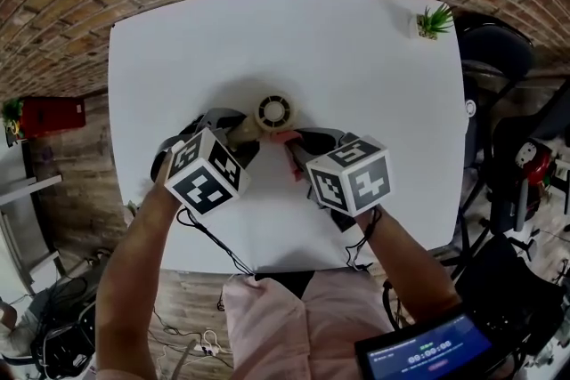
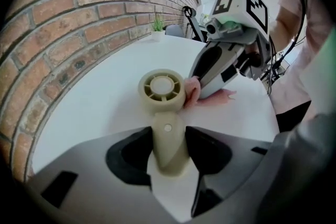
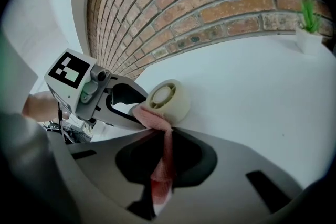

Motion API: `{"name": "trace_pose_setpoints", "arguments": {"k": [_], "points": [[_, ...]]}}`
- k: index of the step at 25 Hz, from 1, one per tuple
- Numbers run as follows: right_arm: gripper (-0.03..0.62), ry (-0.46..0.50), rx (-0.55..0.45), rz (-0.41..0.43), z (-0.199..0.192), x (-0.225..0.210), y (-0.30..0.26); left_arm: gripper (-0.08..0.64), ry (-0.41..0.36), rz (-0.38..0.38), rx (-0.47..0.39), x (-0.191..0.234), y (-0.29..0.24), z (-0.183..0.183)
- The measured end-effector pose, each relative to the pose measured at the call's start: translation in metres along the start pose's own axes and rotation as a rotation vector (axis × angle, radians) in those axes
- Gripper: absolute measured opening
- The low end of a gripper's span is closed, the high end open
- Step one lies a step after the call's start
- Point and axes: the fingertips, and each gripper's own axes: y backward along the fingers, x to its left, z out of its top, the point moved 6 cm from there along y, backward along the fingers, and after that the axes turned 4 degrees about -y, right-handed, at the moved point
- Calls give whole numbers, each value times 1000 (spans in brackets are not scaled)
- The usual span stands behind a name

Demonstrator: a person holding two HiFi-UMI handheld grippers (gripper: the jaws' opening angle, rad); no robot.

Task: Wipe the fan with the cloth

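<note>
You're mid-wipe: your left tool (image 2: 169, 152) clamps the fan (image 2: 161, 89) by its handle on the worktop (image 1: 356, 58). Your right tool (image 3: 167, 162) pinches the cloth (image 3: 152, 117), pressed against the fan's rim (the near side). Next, sweep it round the casing, judging by the untouched far side.

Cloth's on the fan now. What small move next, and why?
Probably slide the right gripper so the cloth sweeps around the head of the fan. The cloth touches only one side of it, and the left gripper clamps the handle steady.
</note>
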Motion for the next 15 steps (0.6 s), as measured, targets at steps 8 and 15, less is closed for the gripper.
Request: {"name": "trace_pose_setpoints", "arguments": {"k": [8,15], "points": [[35,-8,2,-6,-3,-6,6,208,-79,-45,5,1,-1,3],[35,-16,-1,-24,-2,-15,12,209,-130,-88,0,3,-2,3]]}}
